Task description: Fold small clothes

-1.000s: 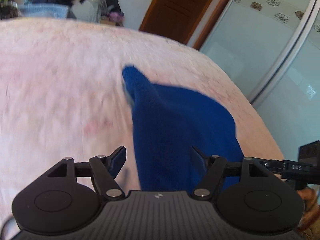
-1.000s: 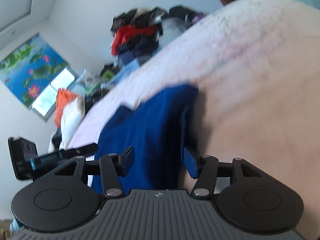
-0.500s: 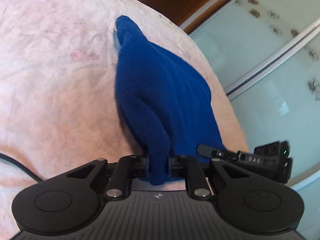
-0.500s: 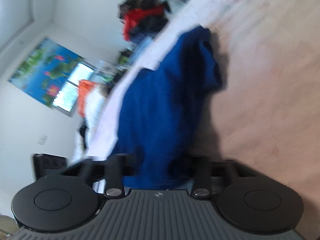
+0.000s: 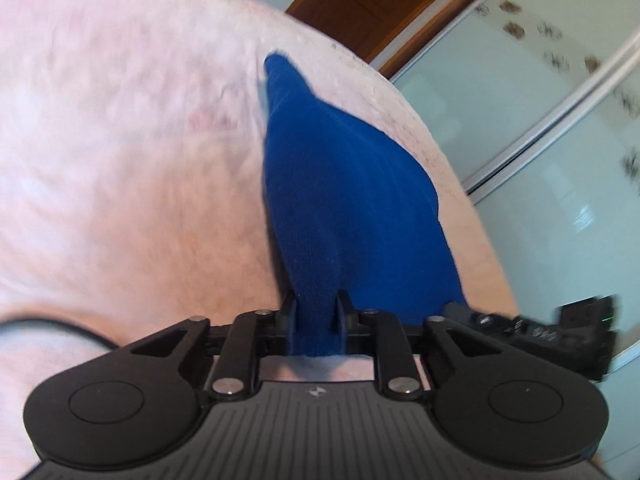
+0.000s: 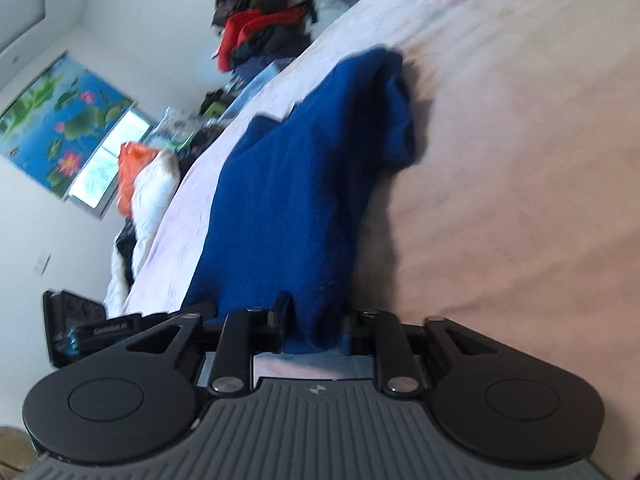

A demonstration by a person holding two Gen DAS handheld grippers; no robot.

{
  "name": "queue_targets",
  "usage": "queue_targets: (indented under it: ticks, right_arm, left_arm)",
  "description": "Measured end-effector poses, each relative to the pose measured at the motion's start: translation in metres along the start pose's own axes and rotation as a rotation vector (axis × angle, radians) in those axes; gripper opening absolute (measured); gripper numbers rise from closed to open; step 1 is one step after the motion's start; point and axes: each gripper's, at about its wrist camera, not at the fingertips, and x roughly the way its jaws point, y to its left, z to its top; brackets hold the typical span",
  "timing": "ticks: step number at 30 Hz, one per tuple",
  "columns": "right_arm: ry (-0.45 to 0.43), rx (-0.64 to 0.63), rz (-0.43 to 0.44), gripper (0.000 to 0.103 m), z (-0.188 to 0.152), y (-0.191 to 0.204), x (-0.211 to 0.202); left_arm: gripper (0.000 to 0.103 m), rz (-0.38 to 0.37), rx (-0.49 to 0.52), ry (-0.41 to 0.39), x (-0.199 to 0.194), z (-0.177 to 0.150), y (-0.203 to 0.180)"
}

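Nearest the left wrist camera, the left hand-held gripper [image 5: 316, 314] has a bunched edge of the blue knit garment [image 5: 340, 200] between its fingers; its jaws are easing apart, yet the pads look pressed on the fold. In the right wrist view, the right hand-held gripper [image 6: 316, 320] likewise has the garment's [image 6: 296, 184] near edge between its fingers, jaws opening too, with the cloth filling the gap. From both grips the garment stretches away across the pink bed [image 5: 120, 140], its far end narrowing to a point in the left view and lying rumpled, perhaps a sleeve turned under, in the right view. The step in hand appears to be carrying the near edge over to make a fold. To do it well, both hands should travel level and at the same pace so the edge stays straight, keep light tension without dragging the far end, and let go only once the lifted edge lies flat on the cloth beneath. Beyond the bed stand a wooden door [image 5: 360, 8], a glass wardrobe door [image 5: 540, 120], and a heap of clothes [image 6: 272, 28].
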Motion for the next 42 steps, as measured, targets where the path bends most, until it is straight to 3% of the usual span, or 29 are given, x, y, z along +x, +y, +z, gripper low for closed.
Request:
queue_targets:
  ticks: [1,2,3,5,8,10,13,16,18,20,27,33,42]
  right_arm:
    - [-0.034,-0.049,-0.064,0.035,-0.002,0.01,-0.008]
    - [-0.069,-0.109,-0.132,0.035,-0.004,0.022,-0.015]
    - [-0.105,-0.179,-0.189,0.035,-0.008,0.036,-0.02]
    - [-0.151,-0.298,-0.255,0.039,-0.015,0.061,-0.023]
    - [-0.137,-0.402,-0.225,0.069,-0.028,0.089,-0.013]
    - [-0.093,-0.451,-0.207,0.073,-0.033,0.097,0.0]
    - [-0.025,-0.453,-0.299,0.074,-0.038,0.094,0.021]
    - [-0.043,-0.441,-0.308,0.076,-0.043,0.097,0.013]
    - [-0.062,-0.403,-0.269,0.088,-0.044,0.099,0.005]
    - [-0.068,-0.382,-0.267,0.093,-0.043,0.099,0.004]
    - [-0.074,-0.314,-0.371,0.103,-0.059,0.102,0.008]
    - [-0.066,-0.359,-0.452,0.103,-0.073,0.104,0.014]
    - [-0.036,-0.388,-0.494,0.103,-0.086,0.11,0.02]
  left_arm:
    - [0.026,0.05,0.037,-0.011,-0.004,0.001,-0.006]
    - [0.038,0.103,0.064,-0.022,-0.007,0.001,-0.012]
    - [0.057,0.166,0.088,-0.036,-0.01,-0.001,-0.019]
    - [0.076,0.276,0.126,-0.063,-0.012,-0.005,-0.031]
    - [0.077,0.361,0.183,-0.091,-0.013,-0.015,-0.047]
    - [0.077,0.393,0.197,-0.084,-0.009,-0.023,-0.052]
    - [0.077,0.4,0.171,-0.056,-0.004,-0.03,-0.049]
    - [0.077,0.426,0.186,-0.063,-0.005,-0.035,-0.049]
    - [0.077,0.449,0.196,-0.066,-0.005,-0.037,-0.053]
    - [0.077,0.455,0.198,-0.074,-0.006,-0.038,-0.055]
    - [0.08,0.518,0.211,-0.084,-0.007,-0.051,-0.066]
    - [0.082,0.553,0.198,-0.092,-0.006,-0.06,-0.067]
    - [0.082,0.584,0.222,-0.091,-0.008,-0.071,-0.07]
